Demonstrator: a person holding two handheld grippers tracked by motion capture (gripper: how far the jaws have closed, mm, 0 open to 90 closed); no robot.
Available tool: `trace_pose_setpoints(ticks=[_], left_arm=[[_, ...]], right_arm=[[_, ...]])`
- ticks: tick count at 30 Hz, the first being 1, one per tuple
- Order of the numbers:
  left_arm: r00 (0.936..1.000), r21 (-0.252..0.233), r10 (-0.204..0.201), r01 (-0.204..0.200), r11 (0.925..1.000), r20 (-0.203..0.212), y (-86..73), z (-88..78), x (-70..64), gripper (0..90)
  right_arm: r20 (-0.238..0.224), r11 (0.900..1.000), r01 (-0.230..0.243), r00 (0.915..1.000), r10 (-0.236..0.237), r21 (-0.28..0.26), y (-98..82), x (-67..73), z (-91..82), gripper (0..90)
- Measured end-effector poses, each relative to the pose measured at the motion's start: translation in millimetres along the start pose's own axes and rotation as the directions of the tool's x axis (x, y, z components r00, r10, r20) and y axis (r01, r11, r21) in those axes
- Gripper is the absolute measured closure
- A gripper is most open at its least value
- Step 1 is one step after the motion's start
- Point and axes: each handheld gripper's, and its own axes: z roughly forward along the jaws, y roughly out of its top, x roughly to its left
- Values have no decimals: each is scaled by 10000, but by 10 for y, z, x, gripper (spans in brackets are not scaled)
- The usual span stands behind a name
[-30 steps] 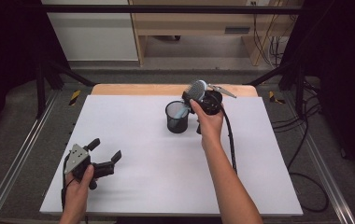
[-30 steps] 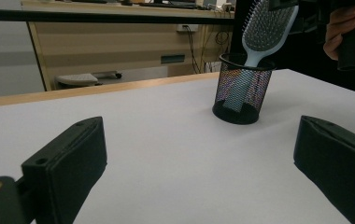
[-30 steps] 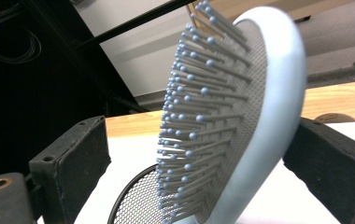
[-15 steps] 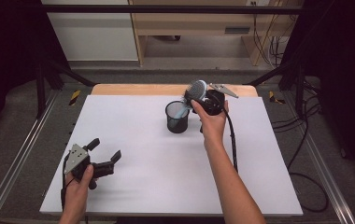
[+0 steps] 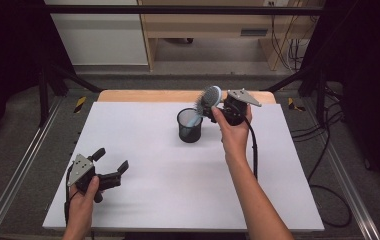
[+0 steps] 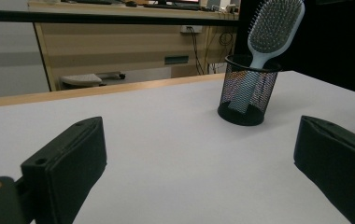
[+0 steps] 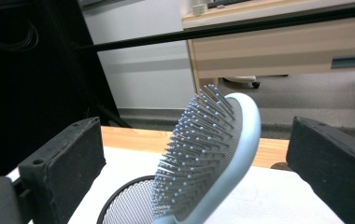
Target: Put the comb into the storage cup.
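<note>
Hairbrush already sits handle-down in the mesh cup, around 12 o'clock on the surface. Right gripper fingers are spread apart around the brush head, not clamping it. Left gripper is open at 8 o'clock. Looks like only backing away is left.

Bare table left of mesh cup

High view: fixed above near edge of bench, facing forward and down. Left claw view: low over bench, near 7 o'clock, facing toward 1 o'clock, mesh cup at mid range. Right claw view: close on hairbrush. Shared by all three: cup and hairbrush.
</note>
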Motion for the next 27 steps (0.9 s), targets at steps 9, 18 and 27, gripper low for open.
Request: trace_pose_setpoints(ticks=[9,18,27], left_arm=[[9995,-151,-58,53,9999,-304,19,-58,113,24],[9987,-129,-234,228,9997,-448,8,-121,201,23],[9995,-307,119,-128,9994,-299,16,-220,189,21]], right_arm=[[-415,9956,926,9948,-930,-112,92,-88,-252,51],[-650,9930,1129,9912,-1150,-351,162,-291,-535,34],[-848,9908,1092,9896,-1159,-800,142,-642,-932,38]])
